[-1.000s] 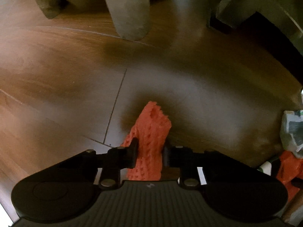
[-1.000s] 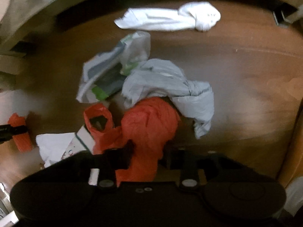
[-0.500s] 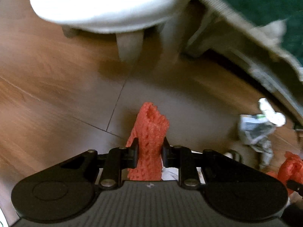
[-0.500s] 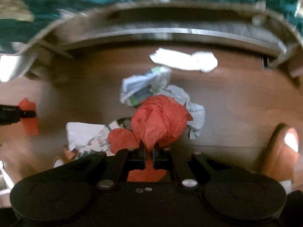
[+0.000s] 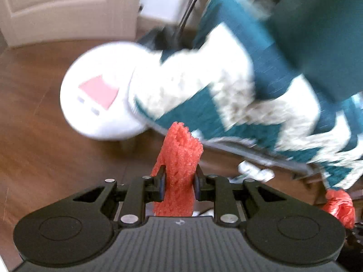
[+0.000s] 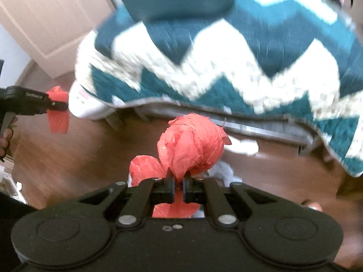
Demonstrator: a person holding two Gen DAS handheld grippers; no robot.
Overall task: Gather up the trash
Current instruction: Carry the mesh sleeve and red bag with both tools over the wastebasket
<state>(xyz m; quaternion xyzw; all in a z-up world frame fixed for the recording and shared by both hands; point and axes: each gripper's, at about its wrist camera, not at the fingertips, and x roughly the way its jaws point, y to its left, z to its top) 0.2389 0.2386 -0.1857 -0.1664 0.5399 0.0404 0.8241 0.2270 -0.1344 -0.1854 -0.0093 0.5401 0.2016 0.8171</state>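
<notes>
My left gripper (image 5: 178, 182) is shut on a red foam net sleeve (image 5: 179, 158), held upright above the wood floor. It also shows at the left of the right wrist view (image 6: 57, 113). My right gripper (image 6: 178, 184) is shut on a red crumpled plastic bag (image 6: 191, 147), lifted off the floor. That bag shows at the right edge of the left wrist view (image 5: 339, 206). White trash (image 6: 246, 147) lies on the floor under the bed edge, and more scraps (image 6: 223, 172) show behind the bag.
A bed with a teal and white zigzag blanket (image 6: 226, 52) overhangs the floor ahead. A white round stool or scale (image 5: 99, 93) stands at its left. A white door (image 5: 63, 6) is at the back. The floor is brown wood (image 5: 34, 147).
Both grippers have risen from the floor with their red pieces; the views now tilt up to the bed and door, and the trash pile has dropped out of sight.
</notes>
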